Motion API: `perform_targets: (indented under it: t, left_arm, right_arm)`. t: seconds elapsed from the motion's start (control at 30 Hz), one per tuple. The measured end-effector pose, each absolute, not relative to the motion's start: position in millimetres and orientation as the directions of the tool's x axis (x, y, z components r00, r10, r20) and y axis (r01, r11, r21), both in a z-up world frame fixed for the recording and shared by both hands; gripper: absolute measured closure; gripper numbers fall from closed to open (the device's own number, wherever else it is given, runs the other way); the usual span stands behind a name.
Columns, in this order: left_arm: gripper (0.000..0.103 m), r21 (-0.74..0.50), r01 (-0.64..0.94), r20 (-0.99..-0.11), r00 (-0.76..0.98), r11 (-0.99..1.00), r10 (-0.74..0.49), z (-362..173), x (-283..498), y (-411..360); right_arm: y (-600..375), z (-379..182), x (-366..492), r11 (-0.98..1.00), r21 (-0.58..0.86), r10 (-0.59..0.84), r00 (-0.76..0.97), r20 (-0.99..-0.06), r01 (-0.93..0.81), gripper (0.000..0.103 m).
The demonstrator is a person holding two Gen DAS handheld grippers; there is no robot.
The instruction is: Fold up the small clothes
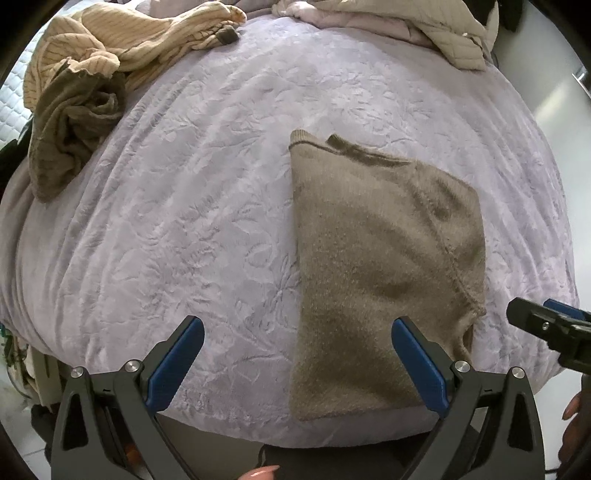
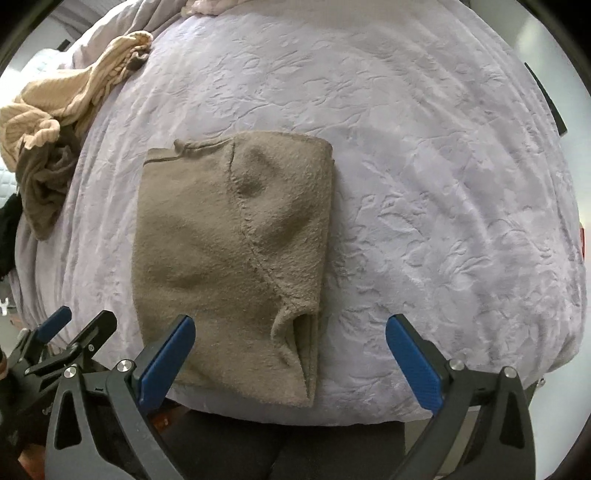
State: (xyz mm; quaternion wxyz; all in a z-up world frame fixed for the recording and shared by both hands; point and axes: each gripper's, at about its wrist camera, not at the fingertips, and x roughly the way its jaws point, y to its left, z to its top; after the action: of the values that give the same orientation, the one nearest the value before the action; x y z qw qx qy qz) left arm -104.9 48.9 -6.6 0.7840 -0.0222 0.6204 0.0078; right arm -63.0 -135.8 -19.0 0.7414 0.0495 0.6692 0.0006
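Note:
A taupe fuzzy knit garment (image 1: 376, 266) (image 2: 229, 236) lies folded into a flat oblong near the front edge of the lilac bedspread (image 1: 203, 203) (image 2: 443, 184). My left gripper (image 1: 297, 328) hovers open above the garment's near left part, with nothing between its blue pads. My right gripper (image 2: 290, 325) is open too, above the garment's near right corner, where a sleeve fold shows. Each gripper is visible at the edge of the other's view: the right gripper (image 1: 546, 325) and the left gripper (image 2: 66, 325).
A heap of unfolded clothes lies at the back left: a striped beige top (image 1: 122, 44) (image 2: 59, 96) over an olive-brown garment (image 1: 70, 125) (image 2: 44, 184). A quilted beige piece (image 1: 443, 29) and pink fabric lie at the back right. Dark trousers of the person stand at the bed's front edge.

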Motion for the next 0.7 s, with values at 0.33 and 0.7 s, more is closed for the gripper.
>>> perform_targets:
  t: [0.33,0.7]
  left_arm:
    - [0.002,-0.004,-0.012,-0.972,0.236,1.000,-0.001,-1.9,-103.7,41.7]
    - [0.002,0.006,-0.007,-0.973,0.230,1.000,0.008,-3.2,-102.5,38.8]
  right_arm:
    - [-137.3,-22.5,-64.3,0.994,0.060,0.052,0.091,-0.995,0.088,0.000]
    - [-137.3,-24.3,-62.7,0.995,0.049,0.041,0.089,-0.995,0.091,0.000]
